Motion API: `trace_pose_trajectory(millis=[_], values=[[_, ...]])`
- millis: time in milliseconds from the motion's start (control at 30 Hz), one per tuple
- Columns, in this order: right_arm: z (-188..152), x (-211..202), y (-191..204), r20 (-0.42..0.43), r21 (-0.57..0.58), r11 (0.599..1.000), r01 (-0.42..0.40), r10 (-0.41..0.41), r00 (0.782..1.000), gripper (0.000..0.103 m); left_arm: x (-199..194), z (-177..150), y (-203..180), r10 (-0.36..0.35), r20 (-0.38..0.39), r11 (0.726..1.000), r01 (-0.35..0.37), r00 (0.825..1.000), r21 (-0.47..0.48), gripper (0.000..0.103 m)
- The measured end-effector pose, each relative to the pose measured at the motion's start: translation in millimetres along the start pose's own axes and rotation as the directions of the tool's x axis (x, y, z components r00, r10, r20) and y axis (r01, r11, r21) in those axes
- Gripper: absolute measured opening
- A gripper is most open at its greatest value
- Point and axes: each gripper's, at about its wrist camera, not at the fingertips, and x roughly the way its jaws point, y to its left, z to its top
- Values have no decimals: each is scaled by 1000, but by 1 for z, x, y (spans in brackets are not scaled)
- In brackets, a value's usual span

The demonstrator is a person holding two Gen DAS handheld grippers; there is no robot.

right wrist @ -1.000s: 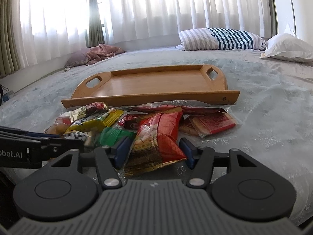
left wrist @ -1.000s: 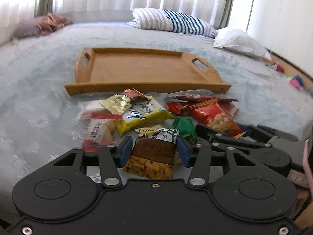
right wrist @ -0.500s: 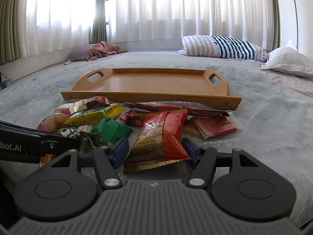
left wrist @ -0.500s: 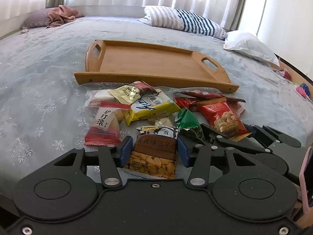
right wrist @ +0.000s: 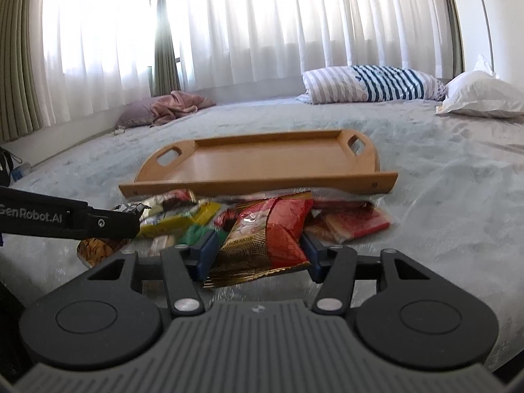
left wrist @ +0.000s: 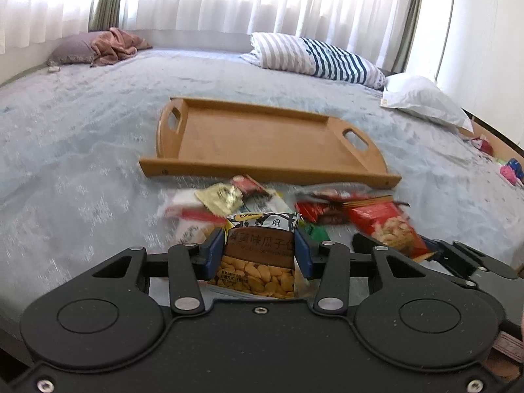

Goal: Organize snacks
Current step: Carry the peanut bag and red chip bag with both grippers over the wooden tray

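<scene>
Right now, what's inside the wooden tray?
Nothing shows inside the tray: its floor looks bare. All the snacks lie on the bed in front of it. The near rim hides a thin strip of the floor behind it.

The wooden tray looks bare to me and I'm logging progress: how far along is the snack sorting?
Nothing is placed yet: the wooden tray holds no snacks. In hand, the left gripper is shut on the melon-seed packet, and the right gripper brackets the red peanut bag, though a firm clamp is unclear. The remaining packets lie piled on the bed in front of the tray.
</scene>
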Motion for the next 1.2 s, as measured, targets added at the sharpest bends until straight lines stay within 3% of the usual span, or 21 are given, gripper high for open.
trace_pose_trajectory(millis=[500,1000,1200], values=[[50,9,-31,62,43,998,38,-41,997,58,22,62,10,-51,35,999,52,998,-17,43],[106,62,-71,67,68,997,23,-27,997,58,67,124,17,-90,50,992,94,995,-80,43],[114,99,-79,49,66,998,2,-6,999,58,108,139,26,-108,1,981,106,994,-163,43]])
